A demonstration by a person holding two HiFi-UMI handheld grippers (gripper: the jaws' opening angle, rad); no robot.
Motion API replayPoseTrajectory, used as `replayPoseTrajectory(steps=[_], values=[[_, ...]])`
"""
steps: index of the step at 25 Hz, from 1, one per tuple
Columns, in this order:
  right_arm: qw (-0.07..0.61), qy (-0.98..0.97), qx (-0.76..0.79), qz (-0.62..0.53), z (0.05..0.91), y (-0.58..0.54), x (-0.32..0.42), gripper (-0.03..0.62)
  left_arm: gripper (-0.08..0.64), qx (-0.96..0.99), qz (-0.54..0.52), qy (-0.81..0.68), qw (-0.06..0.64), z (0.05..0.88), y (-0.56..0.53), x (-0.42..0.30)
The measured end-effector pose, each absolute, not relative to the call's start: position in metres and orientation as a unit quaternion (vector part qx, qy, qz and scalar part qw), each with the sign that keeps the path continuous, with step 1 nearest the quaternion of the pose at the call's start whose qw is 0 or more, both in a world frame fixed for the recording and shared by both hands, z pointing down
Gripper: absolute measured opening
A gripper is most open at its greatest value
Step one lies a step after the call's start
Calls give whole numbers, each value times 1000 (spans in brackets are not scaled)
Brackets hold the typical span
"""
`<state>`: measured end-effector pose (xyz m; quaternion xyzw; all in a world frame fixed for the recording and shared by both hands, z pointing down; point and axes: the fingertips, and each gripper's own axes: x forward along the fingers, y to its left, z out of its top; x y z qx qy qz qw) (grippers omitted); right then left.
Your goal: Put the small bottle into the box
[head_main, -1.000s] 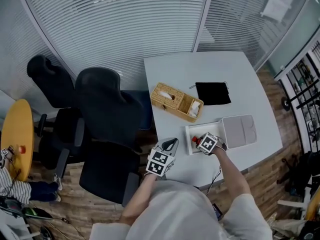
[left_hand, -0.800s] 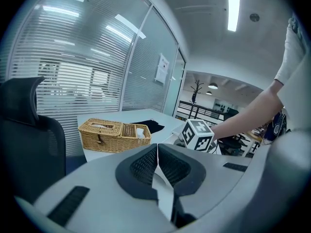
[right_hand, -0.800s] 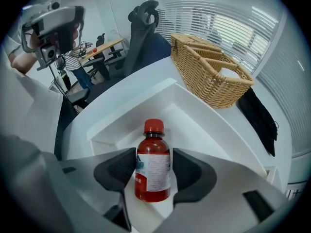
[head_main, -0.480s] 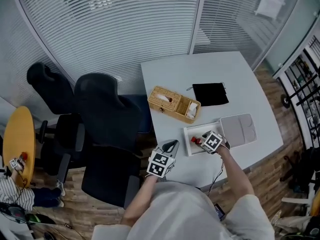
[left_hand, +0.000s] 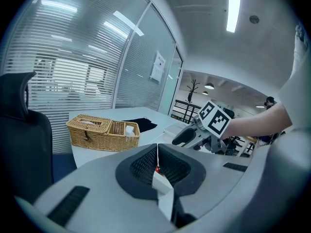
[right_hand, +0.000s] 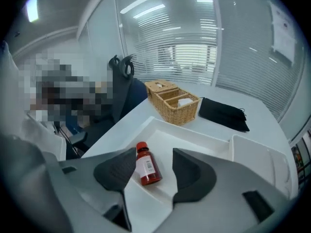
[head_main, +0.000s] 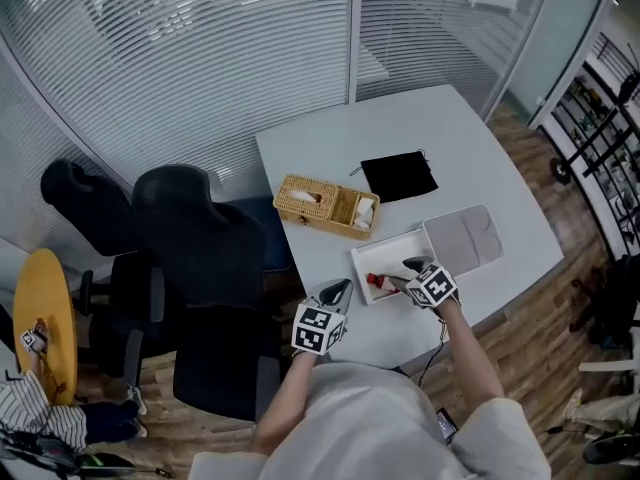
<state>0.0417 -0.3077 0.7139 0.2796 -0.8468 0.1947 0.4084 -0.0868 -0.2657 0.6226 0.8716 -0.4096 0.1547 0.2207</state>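
Observation:
The small red bottle [right_hand: 146, 165] with a red cap and white label lies on its side on the floor of the open white box [right_hand: 194, 140]. In the head view the bottle [head_main: 377, 281] is at the left end of the box [head_main: 390, 252]. My right gripper [right_hand: 153, 155] hovers just above it, open, with one jaw on each side of the bottle and neither touching it. The right gripper [head_main: 407, 272] reaches into the box from its front edge. My left gripper [head_main: 337, 291] is shut on nothing, near the table's front left edge, left of the box.
The box's grey lid [head_main: 464, 240] lies open to the right. A wicker basket [head_main: 327, 206] with tissues and a black pouch [head_main: 399, 176] sit farther back on the white table [head_main: 470, 148]. Black office chairs [head_main: 200, 238] stand left of the table.
The head view has swung, so the table looks shifted. The right gripper stays over the box's front with the bottle by its jaws. The left gripper holds its place.

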Motion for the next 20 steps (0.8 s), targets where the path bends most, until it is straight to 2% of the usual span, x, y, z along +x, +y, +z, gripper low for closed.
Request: replayPoseTrajectory(steps=[10, 17, 20], values=[[254, -872, 364, 206, 659, -261, 56, 235, 29, 841, 144, -449, 264, 630, -234, -69], [184, -853, 431, 229, 631, -219, 86, 233, 29, 819, 140, -480, 282, 626, -200, -60], [141, -837, 475, 232, 622, -197, 106, 202, 29, 822, 147, -473, 279, 626, -186, -44]])
